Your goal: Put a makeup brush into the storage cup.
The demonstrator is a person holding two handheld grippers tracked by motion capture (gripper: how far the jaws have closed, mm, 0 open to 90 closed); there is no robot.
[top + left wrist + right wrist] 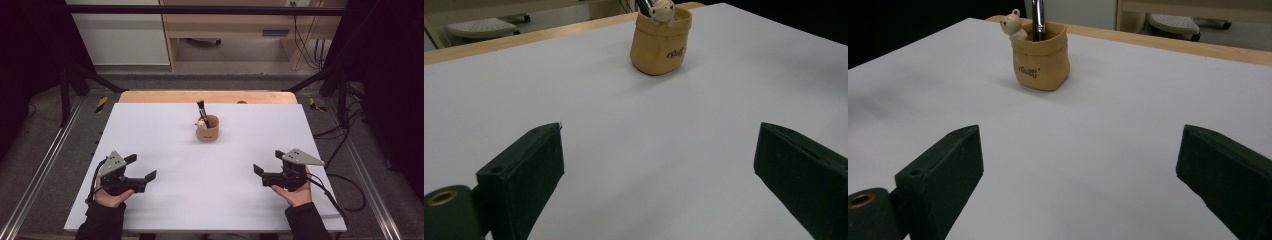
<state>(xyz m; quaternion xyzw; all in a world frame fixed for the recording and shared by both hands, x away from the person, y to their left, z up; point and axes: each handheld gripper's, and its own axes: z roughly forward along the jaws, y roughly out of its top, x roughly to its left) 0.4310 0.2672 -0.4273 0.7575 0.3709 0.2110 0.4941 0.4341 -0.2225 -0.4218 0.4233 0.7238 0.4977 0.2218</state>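
Two grippers rest low on the white table (165,210), each held in a hand and well apart from the other. From the table's middle, the left gripper (140,168) sits at about 8 o'clock and the right gripper (269,162) at about 4 o'clock; both have their fingers spread wide and empty. Toward 12 o'clock stands a tan pouch-shaped holder (207,129), upright, with a small bear figure (1013,25) at its rim and a dark brush (201,109) poking out.
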